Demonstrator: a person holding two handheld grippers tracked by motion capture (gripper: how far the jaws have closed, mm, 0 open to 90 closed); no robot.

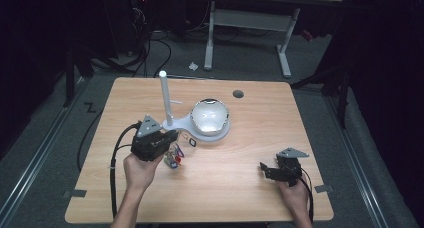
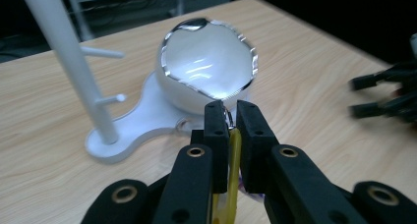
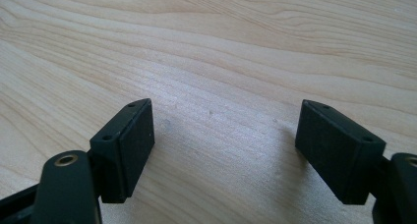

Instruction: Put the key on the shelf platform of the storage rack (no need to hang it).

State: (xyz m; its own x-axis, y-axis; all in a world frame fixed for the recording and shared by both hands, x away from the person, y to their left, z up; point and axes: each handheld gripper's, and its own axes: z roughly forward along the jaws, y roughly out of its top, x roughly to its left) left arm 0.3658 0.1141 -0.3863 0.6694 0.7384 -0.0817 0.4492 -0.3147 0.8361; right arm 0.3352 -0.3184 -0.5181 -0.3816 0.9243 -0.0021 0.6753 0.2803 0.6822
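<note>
Left gripper clamps a yellow keychain; right gripper spread wide over table.

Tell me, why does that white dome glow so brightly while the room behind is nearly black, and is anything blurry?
High view: light falls on the table, the floor beyond stays dark, and the white dome glares. Left gripper view: the dome mirrors streaks of light; the near jaws and yellow strip are soft. Right gripper view: even light, faint shadows under open jaws.

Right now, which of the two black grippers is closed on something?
The left gripper, near the white stand: it pinches a yellow piece. The right gripper stands wide open over bare wooden table.
</note>
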